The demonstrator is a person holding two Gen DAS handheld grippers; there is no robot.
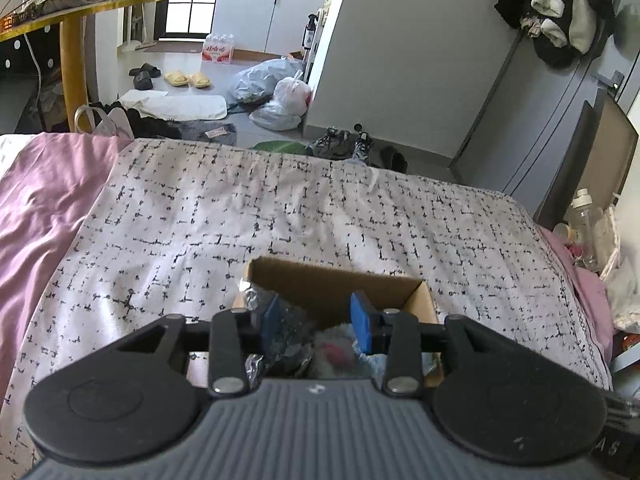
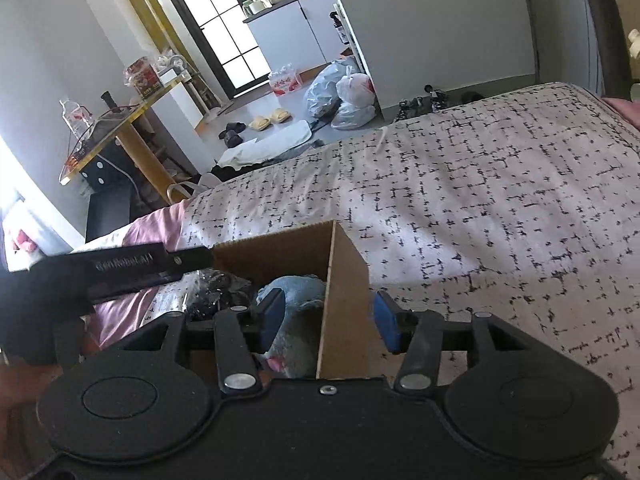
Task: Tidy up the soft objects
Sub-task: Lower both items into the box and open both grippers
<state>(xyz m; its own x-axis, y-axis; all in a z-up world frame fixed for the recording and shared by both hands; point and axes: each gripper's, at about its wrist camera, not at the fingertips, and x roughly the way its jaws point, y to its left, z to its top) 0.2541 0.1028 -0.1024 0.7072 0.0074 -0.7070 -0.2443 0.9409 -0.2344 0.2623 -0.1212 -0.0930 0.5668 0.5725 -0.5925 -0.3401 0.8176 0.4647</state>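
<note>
**Here, a box wall stands between the right jaws**

Plainly, everything turns on how the cardboard box [image 1: 416, 300] lies against each pair of jaws. On the patterned bedspread [image 1: 280, 208] the box is seen open-topped, its long axis running away from both cameras toward the foot of the bed.

Taken from the left: a crinkly dark plastic-wrapped bundle [image 1: 286, 332] is packed against the box's left side, and a grey-blue plush toy [image 1: 334, 354] with a pink patch is lodged beside it, toward the right. The left gripper [image 1: 318, 318] is held above these contents, its jaws part-way apart; the left pad is close against the wrapped bundle, though whether it is pressed cannot be told, and nothing is seen clamped.

Further right, the right gripper [image 2: 328, 318] is set astride the box's right wall: the left pad is inside, beside the plush toy [image 2: 296, 292], and the right pad is outside, over the bedspread. Its jaws are parted and clear of the cardboard on both faces.

It is judged that the toy is reached more directly by the left gripper, while the wall is the thing best placed for the right gripper to close upon.
</note>
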